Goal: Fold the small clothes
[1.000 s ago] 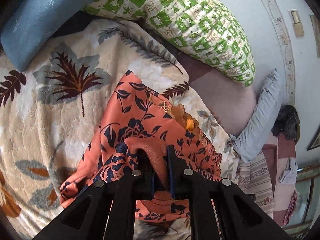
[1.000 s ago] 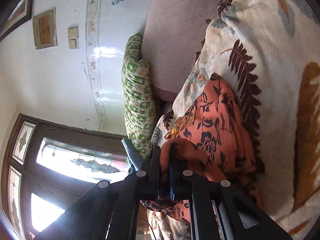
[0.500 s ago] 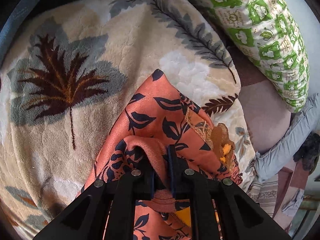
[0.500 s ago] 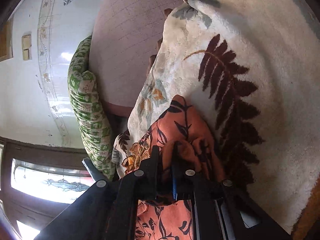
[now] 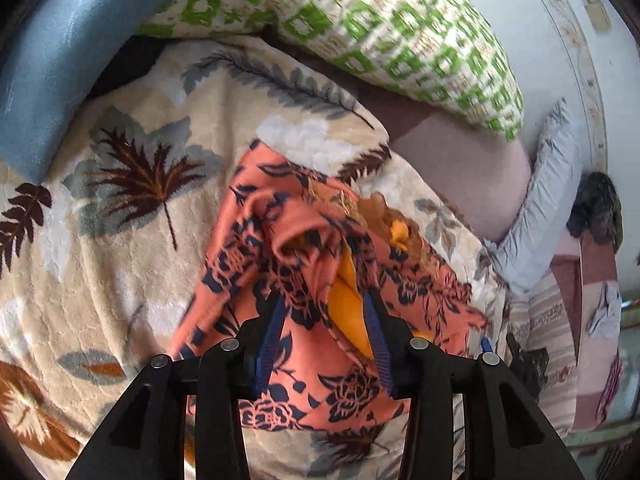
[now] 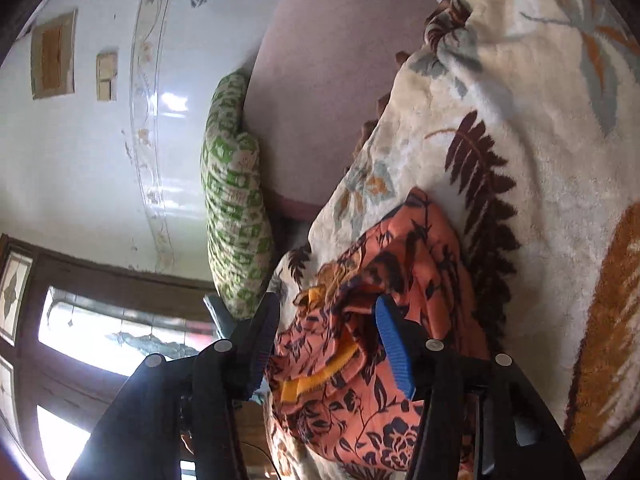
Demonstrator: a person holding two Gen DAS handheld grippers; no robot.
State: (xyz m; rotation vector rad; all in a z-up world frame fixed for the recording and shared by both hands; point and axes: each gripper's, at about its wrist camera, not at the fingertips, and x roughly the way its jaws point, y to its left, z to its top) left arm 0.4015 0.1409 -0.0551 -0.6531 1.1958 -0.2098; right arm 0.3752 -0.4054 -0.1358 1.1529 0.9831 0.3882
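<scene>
A small orange garment with a dark blue flower print and yellow lining (image 5: 288, 240) lies bunched in a loose fold on the cream leaf-patterned blanket (image 5: 132, 240). My left gripper (image 5: 324, 304) is open, its blue-padded fingers spread on either side of the cloth, holding nothing. In the right wrist view the same garment (image 6: 400, 264) lies on the blanket (image 6: 540, 140). My right gripper (image 6: 326, 308) is open too, its fingers apart over the garment's crumpled edge.
A green-and-white checked pillow (image 5: 360, 24) lies behind the blanket by the white wall (image 6: 100, 160). A blue bolster (image 5: 52, 52) is at the far left. A pink mattress (image 5: 472, 168) and a grey pillow (image 5: 548, 200) are to the right. A dark window frame (image 6: 60, 300) shows in the right wrist view.
Both grippers were shut on folds of the garment and moved down toward the blanket. Now both have opened and let the cloth drop, and both have pulled back a little.
</scene>
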